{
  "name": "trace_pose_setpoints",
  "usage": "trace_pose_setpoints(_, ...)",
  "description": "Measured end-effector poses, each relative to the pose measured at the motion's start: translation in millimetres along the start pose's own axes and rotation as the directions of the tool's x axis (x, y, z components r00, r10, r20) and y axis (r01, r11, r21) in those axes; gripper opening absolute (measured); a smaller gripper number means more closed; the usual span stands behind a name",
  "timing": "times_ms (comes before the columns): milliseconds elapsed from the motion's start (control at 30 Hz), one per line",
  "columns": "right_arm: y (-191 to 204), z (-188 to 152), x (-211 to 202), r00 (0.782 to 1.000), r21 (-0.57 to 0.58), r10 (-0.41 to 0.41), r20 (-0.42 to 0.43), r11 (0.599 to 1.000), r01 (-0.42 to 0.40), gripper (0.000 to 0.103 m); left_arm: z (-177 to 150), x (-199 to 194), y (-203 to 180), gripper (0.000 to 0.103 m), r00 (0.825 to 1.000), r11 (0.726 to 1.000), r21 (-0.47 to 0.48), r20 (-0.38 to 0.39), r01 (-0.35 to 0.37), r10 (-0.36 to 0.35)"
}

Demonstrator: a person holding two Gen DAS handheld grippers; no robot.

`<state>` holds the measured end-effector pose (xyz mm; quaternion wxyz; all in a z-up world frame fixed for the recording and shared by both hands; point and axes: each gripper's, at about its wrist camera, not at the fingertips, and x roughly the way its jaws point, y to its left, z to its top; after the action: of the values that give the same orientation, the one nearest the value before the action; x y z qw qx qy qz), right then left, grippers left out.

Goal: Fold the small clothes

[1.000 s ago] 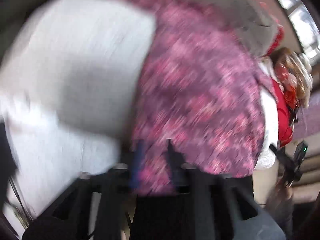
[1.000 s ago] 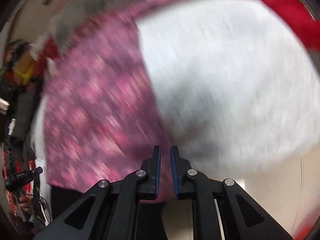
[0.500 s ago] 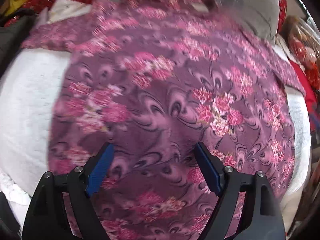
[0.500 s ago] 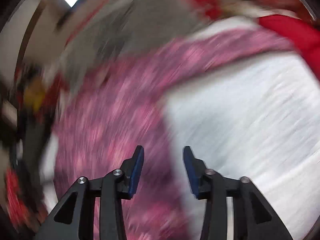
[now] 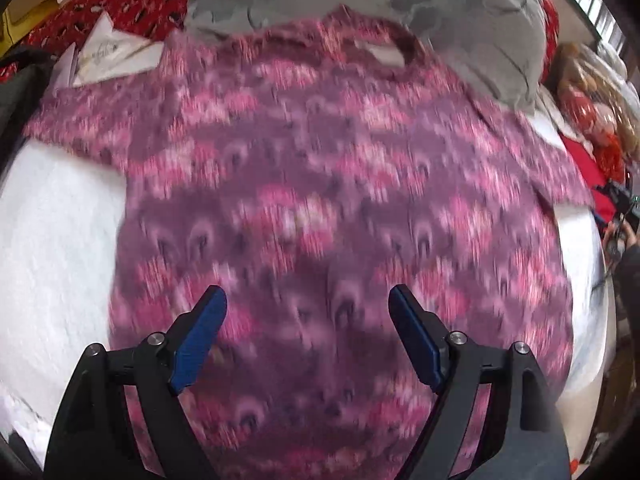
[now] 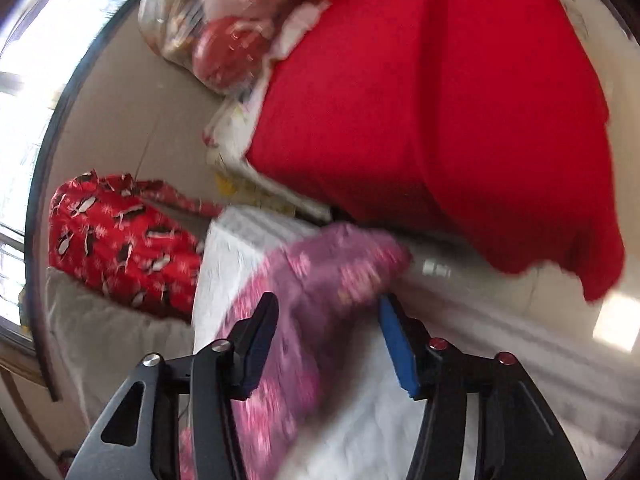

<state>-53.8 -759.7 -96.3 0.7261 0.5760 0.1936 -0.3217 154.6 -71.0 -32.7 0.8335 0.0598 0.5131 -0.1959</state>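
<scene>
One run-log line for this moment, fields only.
garment: pink floral top spread flat on white cover | left hand-held gripper: open above it | right hand-held gripper: opening at sleeve | folds: none

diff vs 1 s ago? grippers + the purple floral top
Both grippers let go. The left gripper, shut on the top's hem a second ago, now stands wide above the purple floral top. The right gripper went from shut to opening, swinging to a sleeve, unpressed between its fingers. The top stays flat on the white cloth.
</scene>
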Motion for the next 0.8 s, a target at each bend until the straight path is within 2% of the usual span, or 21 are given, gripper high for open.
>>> trace_pose_setpoints(33,4,3,5,1.000,-0.018,-0.011,-0.006,1.000,0.011,0.055,9,2,1,0.083,1.000,1.000,-0.002,0.014,-0.013,0.013)
trace_pose_setpoints(67,9,5,5,1.000,-0.059,-0.027,-0.002,0.998,0.026,0.035,17,5,3,0.083,0.999,1.000,-0.007,0.027,-0.028,0.028)
trace_pose_setpoints(100,16,7,5,0.999,-0.123,-0.039,0.013,0.992,0.040,0.019,26,10,5,0.083,0.999,0.999,-0.014,0.033,-0.032,0.033)
trace_pose_setpoints(133,22,9,0,0.999,-0.171,-0.044,0.030,0.984,0.048,0.011,33,16,7,0.083,0.999,0.999,-0.030,0.030,-0.036,0.037)
trace_pose_setpoints(167,27,8,-10,0.997,-0.201,-0.042,0.062,0.978,0.054,0.010,41,23,10,0.083,0.999,0.998,-0.051,0.026,-0.031,0.032)
trace_pose_setpoints(233,40,6,-27,0.991,-0.235,0.034,0.127,0.972,-0.003,0.010,49,37,13,0.083,0.999,0.995,-0.086,0.010,-0.041,0.042)
trace_pose_setpoints(267,48,2,-32,0.989,-0.272,0.031,0.144,0.962,0.010,0.010,51,45,14,0.083,0.999,0.994,-0.100,-0.006,-0.042,0.041)
trace_pose_setpoints(300,59,-3,-34,0.988,-0.329,-0.012,0.151,0.942,0.062,0.010,52,53,15,0.083,0.999,0.993,-0.111,-0.031,-0.048,0.045)
trace_pose_setpoints(367,78,-15,-37,0.991,-0.411,-0.012,0.132,0.909,0.065,0.010,51,56,15,0.084,0.999,0.990,-0.131,-0.020,-0.051,0.049)
trace_pose_setpoints(433,94,-36,-43,0.996,-0.462,0.046,0.072,0.887,-0.008,0.010,51,54,15,0.084,0.999,0.990,-0.135,-0.018,-0.044,0.042)
trace_pose_setpoints(533,125,-81,-46,0.991,-0.531,0.124,-0.040,0.838,-0.126,0.010,49,53,17,0.084,1.000,0.989,-0.144,-0.026,-0.021,0.018)
trace_pose_setpoints(733,192,-201,-32,0.947,-0.628,0.163,-0.278,0.715,-0.308,0.009,44,46,27,0.084,0.997,0.984,-0.169,-0.050,0.050,-0.059)
trace_pose_setpoints(800,208,-236,-29,0.931,-0.639,0.164,-0.326,0.687,-0.345,0.009,42,44,31,0.084,0.995,0.981,-0.180,-0.055,0.076,-0.087)
